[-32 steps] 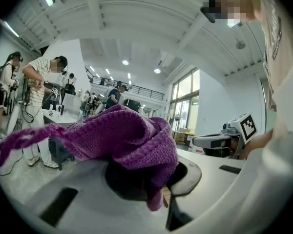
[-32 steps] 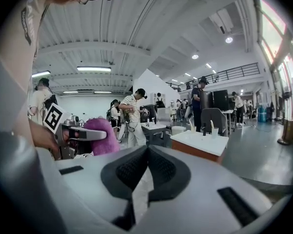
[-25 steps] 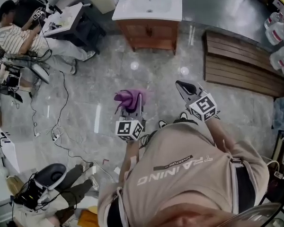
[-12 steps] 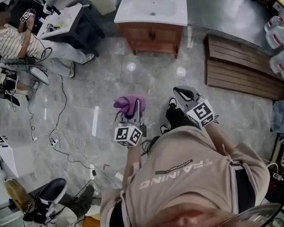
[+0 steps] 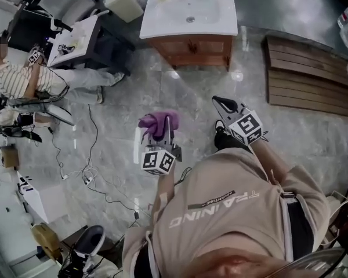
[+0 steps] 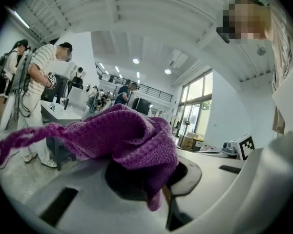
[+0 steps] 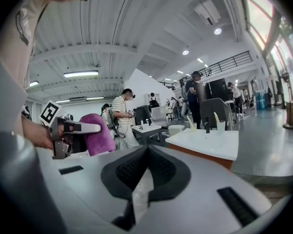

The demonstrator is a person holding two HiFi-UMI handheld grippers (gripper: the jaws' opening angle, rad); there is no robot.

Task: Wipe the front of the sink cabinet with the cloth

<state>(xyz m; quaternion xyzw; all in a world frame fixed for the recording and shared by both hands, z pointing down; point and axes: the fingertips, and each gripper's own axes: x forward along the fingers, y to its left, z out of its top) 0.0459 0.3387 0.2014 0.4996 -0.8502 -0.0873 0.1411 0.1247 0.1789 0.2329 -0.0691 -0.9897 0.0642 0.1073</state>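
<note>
The sink cabinet (image 5: 192, 43) is brown wood under a white basin top (image 5: 162, 23), at the top centre of the head view, some way ahead on the marble floor. It also shows at the right of the right gripper view as the sink cabinet (image 7: 205, 150). My left gripper (image 5: 160, 125) is shut on a purple cloth (image 5: 155, 122), which bulges over the jaws as the purple cloth (image 6: 132, 140) in the left gripper view. My right gripper (image 5: 221, 104) is held to its right with jaws closed and nothing between them. Both are well short of the cabinet.
A person in a striped shirt (image 5: 20, 80) sits at a dark desk (image 5: 75, 30) at the left. Cables (image 5: 93, 172) trail over the floor there. A wooden slatted platform (image 5: 310, 77) lies at the right. A beige bin (image 5: 123, 2) stands left of the sink.
The view has shifted toward the sink cabinet, which now sits slightly nearer and more to the right. Both grippers keep their hold and spacing; the cloth stays in the left one.
</note>
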